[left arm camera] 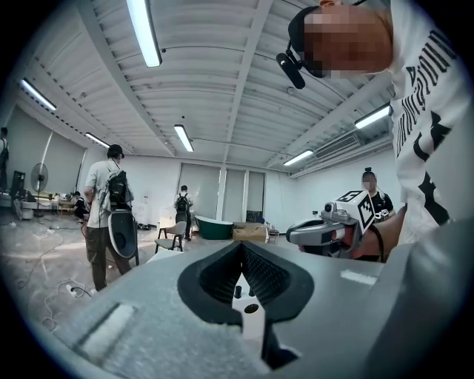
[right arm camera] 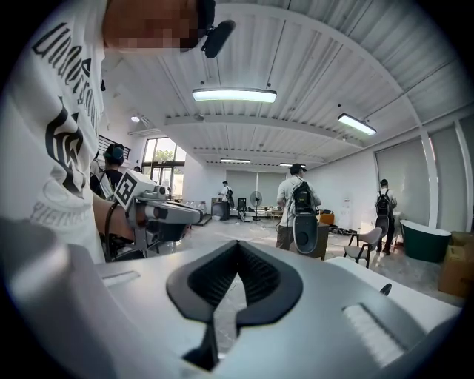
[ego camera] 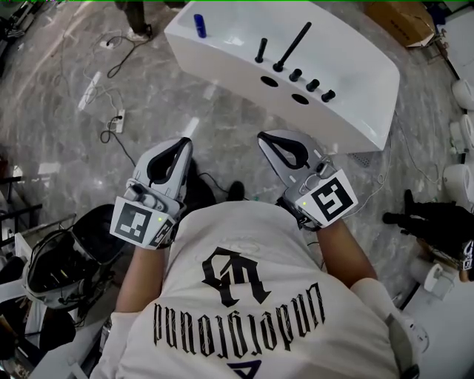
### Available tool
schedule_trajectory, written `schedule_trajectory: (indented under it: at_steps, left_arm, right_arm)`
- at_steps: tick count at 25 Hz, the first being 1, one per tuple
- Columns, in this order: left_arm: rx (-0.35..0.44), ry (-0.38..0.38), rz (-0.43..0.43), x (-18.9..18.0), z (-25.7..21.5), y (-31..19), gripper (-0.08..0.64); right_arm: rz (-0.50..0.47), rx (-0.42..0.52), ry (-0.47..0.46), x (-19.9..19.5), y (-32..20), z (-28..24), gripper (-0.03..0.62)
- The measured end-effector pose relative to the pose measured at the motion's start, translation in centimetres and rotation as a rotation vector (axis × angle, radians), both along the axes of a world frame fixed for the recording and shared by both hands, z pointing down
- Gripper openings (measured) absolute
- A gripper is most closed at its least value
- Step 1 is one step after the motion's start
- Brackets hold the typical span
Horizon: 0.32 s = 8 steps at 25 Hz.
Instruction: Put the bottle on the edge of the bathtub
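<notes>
A small blue bottle (ego camera: 200,24) stands upright on the far left rim of the white bathtub (ego camera: 355,96). Black tap fittings (ego camera: 292,46) rise from the tub's near deck. Both grippers are held close to the person's chest, well short of the tub. My left gripper (ego camera: 184,141) points toward the tub, and its jaws meet with nothing between them (left arm camera: 241,248). My right gripper (ego camera: 264,137) is likewise shut and empty (right arm camera: 238,244). Each gripper shows in the other's view: the right gripper (left arm camera: 326,231) and the left gripper (right arm camera: 167,212).
Cables and a power strip (ego camera: 118,118) lie on the marble floor left of the tub. A cardboard box (ego camera: 400,22) sits behind it. Black gear (ego camera: 437,222) is on the right and a helmet-like object (ego camera: 52,270) at lower left. People (left arm camera: 104,211) stand in the hall.
</notes>
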<state>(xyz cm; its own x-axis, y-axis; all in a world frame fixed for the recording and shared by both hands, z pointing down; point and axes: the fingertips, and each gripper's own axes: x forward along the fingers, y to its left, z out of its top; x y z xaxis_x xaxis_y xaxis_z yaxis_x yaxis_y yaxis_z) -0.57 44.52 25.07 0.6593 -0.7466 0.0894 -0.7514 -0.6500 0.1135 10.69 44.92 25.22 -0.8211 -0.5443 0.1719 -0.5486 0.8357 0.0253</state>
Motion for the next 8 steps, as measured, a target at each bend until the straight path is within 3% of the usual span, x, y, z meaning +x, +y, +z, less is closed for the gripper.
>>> schedule_trajectory:
  at_steps: [3, 8]
  left_arm:
    - [-0.003, 0.002, -0.002, 0.68, 0.68, 0.02, 0.008]
    - [0.006, -0.006, -0.002, 0.64, 0.90, -0.33, 0.008]
  right_arm:
    - [-0.005, -0.001, 0.033, 1.05, 0.03, 1.21, 0.002]
    - [0.001, 0.013, -0.017, 0.46, -0.33, 0.36, 0.002]
